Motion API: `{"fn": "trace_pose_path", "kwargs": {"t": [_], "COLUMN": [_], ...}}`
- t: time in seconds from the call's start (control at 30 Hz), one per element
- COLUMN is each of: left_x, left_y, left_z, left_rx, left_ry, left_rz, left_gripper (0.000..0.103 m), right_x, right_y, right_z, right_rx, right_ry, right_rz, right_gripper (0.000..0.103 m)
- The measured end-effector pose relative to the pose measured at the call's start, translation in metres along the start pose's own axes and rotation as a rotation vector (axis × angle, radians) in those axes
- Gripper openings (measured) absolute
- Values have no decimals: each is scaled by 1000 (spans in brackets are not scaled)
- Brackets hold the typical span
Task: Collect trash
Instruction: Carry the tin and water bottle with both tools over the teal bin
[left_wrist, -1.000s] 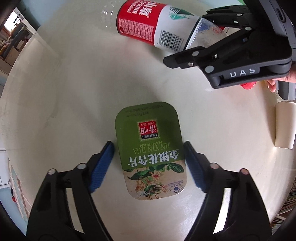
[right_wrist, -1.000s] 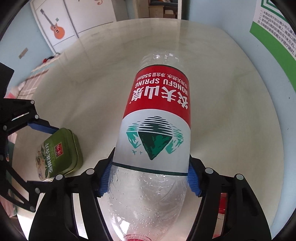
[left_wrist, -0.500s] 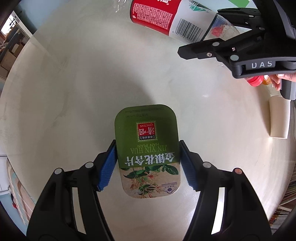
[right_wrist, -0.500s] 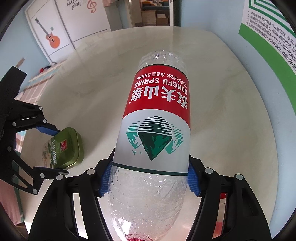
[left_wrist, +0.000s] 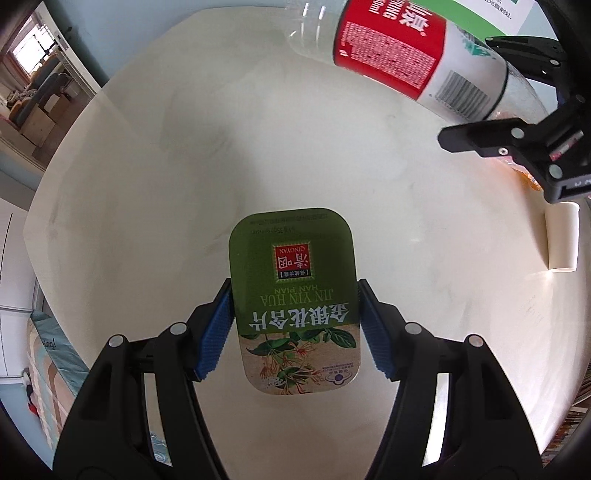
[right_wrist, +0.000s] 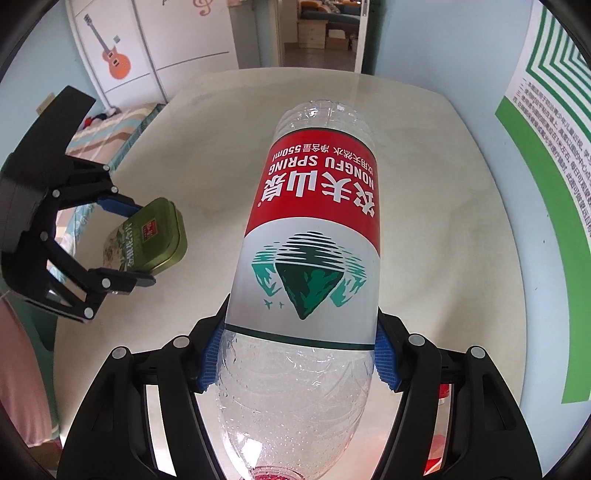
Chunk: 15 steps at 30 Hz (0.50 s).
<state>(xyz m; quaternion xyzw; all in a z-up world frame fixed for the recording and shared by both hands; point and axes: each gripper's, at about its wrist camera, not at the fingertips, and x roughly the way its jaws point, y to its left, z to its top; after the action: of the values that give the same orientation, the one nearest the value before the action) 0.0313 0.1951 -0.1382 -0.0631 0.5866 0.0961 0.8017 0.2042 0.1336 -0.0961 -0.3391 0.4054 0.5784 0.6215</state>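
My left gripper (left_wrist: 295, 328) is shut on a green lozenge tin (left_wrist: 295, 291) and holds it above the cream table (left_wrist: 147, 184); the blue pads press its two long sides. The tin also shows in the right wrist view (right_wrist: 147, 236), lifted off the table in the left gripper (right_wrist: 125, 240). My right gripper (right_wrist: 295, 354) is shut on an empty clear water bottle with a red and white label (right_wrist: 314, 240), held in the air, base pointing away. The bottle also shows in the left wrist view (left_wrist: 413, 70), with the right gripper (left_wrist: 524, 122) at the upper right.
A white paper cup (left_wrist: 561, 240) lies on its side near the table's right edge. Something orange (left_wrist: 528, 179) lies under the right gripper. A green and white poster (right_wrist: 546, 147) hangs on the wall to the right. A striped mattress (right_wrist: 107, 129) lies beyond the table's left side.
My left gripper closed on the tin and lifted it off the table. My right gripper rose with the bottle in it.
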Motion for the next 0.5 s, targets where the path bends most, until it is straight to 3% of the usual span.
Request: {"fn": "trace_pose_path", "kwargs": {"t": [0.27, 0.5], "left_x": [-21, -31], "left_y": [55, 142], "left_z": [-30, -80], "left_rx": [-44, -156], "left_ry": [-51, -55], "left_rz": [33, 71], "left_gripper": [62, 62], "right_x": [-13, 6], "right_y": [61, 142], "right_z": [41, 94], "right_rx": [-70, -200], "right_ry": [-16, -14], "right_rz": [8, 76], "right_gripper": [66, 66]}}
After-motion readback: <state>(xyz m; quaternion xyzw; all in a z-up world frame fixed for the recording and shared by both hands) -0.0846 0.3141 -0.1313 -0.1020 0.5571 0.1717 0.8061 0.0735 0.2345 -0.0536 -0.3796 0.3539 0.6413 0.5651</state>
